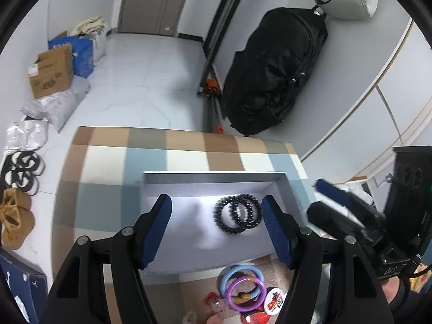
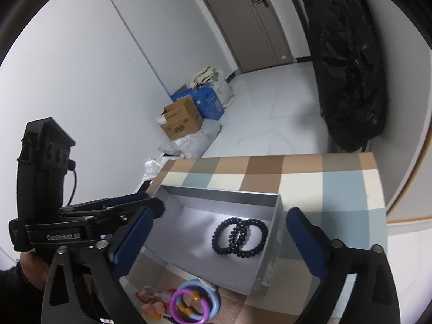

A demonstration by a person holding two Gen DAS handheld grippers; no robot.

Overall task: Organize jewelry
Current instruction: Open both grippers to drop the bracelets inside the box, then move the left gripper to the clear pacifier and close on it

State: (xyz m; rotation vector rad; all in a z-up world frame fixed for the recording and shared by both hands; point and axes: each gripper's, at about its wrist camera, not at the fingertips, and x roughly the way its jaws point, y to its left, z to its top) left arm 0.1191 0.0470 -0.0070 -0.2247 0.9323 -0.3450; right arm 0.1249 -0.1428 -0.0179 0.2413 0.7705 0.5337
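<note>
Lying in the grey box (image 1: 172, 189) are two black bead bracelets (image 1: 237, 213), overlapping each other toward its right side and touching its floor. The box sits on a tabletop (image 1: 108, 167) covered in a checked cloth of tan, blue, cream and grey squares.

Both sets of tongs hang over the near part of the box. The left tongs (image 1: 216, 232) are spread wide with nothing between their blue pads; the right tongs (image 2: 218, 245) are likewise released and empty, one finger to the left of the box, the other past its right wall.

Near the front edge, outside the box, lies a small heap of trinkets: two plastic rings can be counted, one purple (image 1: 245, 293) and one light blue (image 1: 229, 275), the purple resting on the blue. Beside them is a round badge (image 1: 274, 299) with a red and white design, its print too small to read. The rest of the heap, pink and red bits with some yellow beads, is cut off by the frame and the tongs, so the pieces cannot be counted.
</note>
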